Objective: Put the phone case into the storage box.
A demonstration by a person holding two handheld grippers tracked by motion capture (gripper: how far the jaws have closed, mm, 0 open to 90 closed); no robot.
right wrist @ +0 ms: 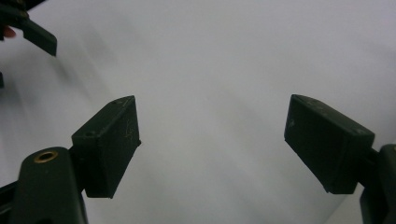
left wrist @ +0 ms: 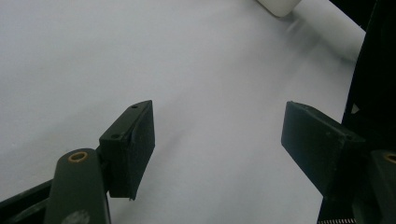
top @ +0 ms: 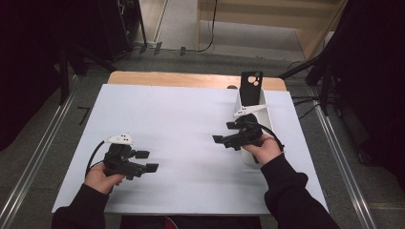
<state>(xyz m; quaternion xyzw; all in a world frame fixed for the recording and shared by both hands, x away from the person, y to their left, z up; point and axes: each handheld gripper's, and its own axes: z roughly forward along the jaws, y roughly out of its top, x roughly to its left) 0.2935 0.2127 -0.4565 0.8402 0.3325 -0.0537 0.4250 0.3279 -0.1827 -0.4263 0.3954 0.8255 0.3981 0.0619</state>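
A black phone case [top: 251,88] stands upright in a white stand [top: 253,114] at the back right of the white table [top: 181,119]. My left gripper [top: 145,161] hovers over the table's near left, open, its jaws pointing right with nothing between them [left wrist: 217,140]. My right gripper [top: 224,133] is held in front of the stand, open, jaws pointing left over bare table [right wrist: 212,140]. A corner of the white stand [left wrist: 280,5] shows at the top of the left gripper view. The left gripper's jaw tip [right wrist: 39,35] appears at the upper left of the right gripper view.
A wooden strip [top: 191,78] runs along the table's far edge. Dark stands and cables [top: 329,71] sit on the floor to the right, and metal rails [top: 33,162] flank the table. Open white surface lies between the two grippers.
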